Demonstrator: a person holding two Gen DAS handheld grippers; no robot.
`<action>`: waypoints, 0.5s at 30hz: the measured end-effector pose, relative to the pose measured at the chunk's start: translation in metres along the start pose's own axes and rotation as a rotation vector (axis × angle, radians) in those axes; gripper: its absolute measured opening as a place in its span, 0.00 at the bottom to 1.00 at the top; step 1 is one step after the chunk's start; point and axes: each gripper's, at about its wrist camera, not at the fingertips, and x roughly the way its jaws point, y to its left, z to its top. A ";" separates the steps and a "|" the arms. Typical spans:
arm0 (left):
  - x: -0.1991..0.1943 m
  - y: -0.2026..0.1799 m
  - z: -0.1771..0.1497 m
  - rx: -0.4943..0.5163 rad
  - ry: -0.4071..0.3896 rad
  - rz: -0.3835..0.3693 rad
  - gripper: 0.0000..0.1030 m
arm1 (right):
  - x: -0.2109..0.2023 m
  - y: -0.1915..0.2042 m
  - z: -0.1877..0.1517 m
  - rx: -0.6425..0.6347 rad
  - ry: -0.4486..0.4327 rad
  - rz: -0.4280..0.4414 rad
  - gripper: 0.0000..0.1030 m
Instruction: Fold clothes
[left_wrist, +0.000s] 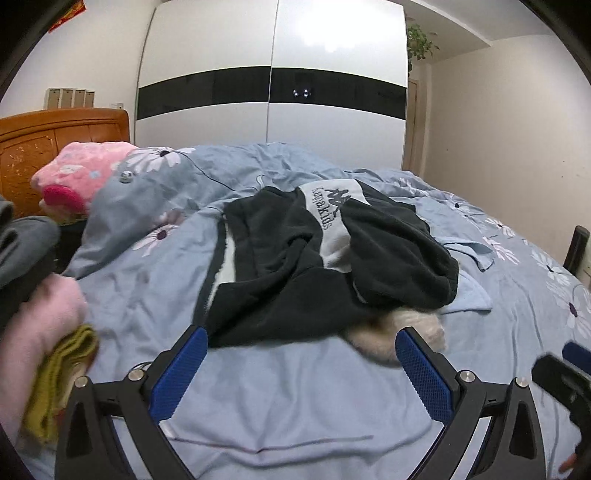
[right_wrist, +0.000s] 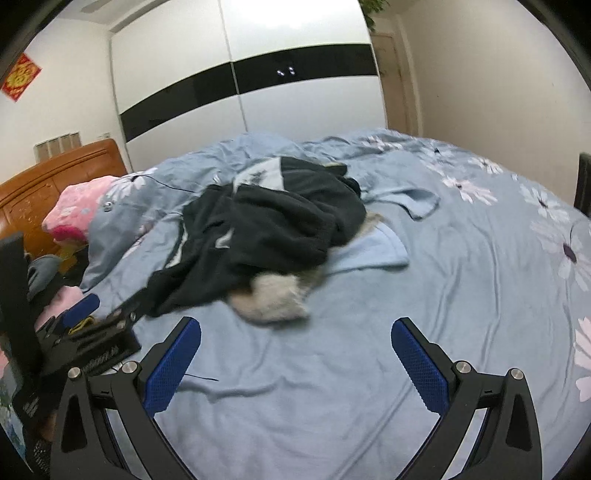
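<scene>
Hoodie (left_wrist: 325, 266), crumpled, 12 o'clock of both spread, empty grippers: left (left_wrist: 299, 354), right (right_wrist: 295, 343). Risk: grab also snags fluffy garment (right_wrist: 273, 299) beneath.

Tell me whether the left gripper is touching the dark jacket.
Cannot tell. In the left wrist view the left gripper is open, and one finger's tip meets the dark jacket's hem without showing contact or gap.

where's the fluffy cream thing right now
The fluffy cream garment lies mid-bed, poking out from under the near edge of the dark jacket, just ahead of both open grippers.
</scene>
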 end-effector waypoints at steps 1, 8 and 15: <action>0.000 -0.001 0.000 0.006 -0.004 -0.006 1.00 | 0.000 0.000 0.001 -0.006 -0.003 0.000 1.00; 0.033 0.005 -0.019 -0.135 -0.025 -0.121 1.00 | 0.016 -0.030 0.000 -0.003 -0.002 -0.003 1.00; 0.032 0.025 -0.030 -0.173 -0.081 -0.156 1.00 | 0.052 -0.030 0.002 0.027 0.076 -0.058 1.00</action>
